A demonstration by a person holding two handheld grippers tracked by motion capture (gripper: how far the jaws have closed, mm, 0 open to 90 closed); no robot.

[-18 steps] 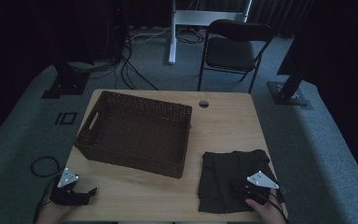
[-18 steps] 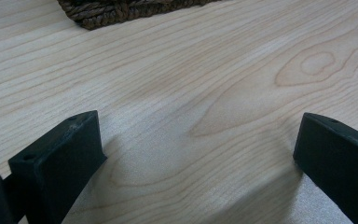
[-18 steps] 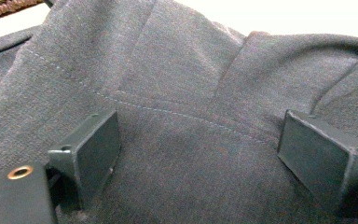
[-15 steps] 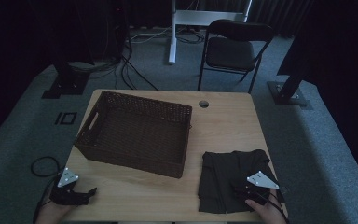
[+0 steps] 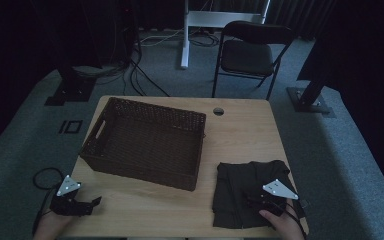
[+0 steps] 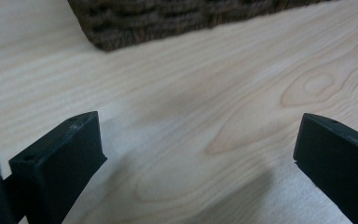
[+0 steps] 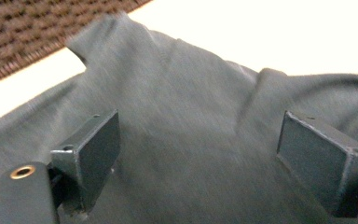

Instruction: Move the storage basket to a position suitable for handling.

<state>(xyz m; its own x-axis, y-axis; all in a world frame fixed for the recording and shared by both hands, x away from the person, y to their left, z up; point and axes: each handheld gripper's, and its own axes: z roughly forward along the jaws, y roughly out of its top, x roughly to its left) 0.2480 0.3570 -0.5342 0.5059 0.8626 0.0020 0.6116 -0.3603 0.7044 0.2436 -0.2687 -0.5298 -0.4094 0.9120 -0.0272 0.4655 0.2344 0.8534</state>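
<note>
At seven o'clock, the left gripper [image 5: 91,204] is idling wide open and empty beside one brown rectangular wicker basket [image 5: 145,141]. At five o'clock, the right gripper [image 5: 250,199] is hovering agape over one dark grey folded cloth [image 5: 240,190], gripping nothing; it should be pinching a thick fold edge.

Dark grey cloth [image 5: 245,192]; brown woven basket [image 5: 145,142]; pale wood-grain table [image 5: 240,130].

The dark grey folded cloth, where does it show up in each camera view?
High view: the dark grey folded cloth lies at the table's near right corner.
Left gripper view: not in it.
Right gripper view: it spreads under and beyond both jaws.
Shared landmark: the brown woven wicker basket.
</note>
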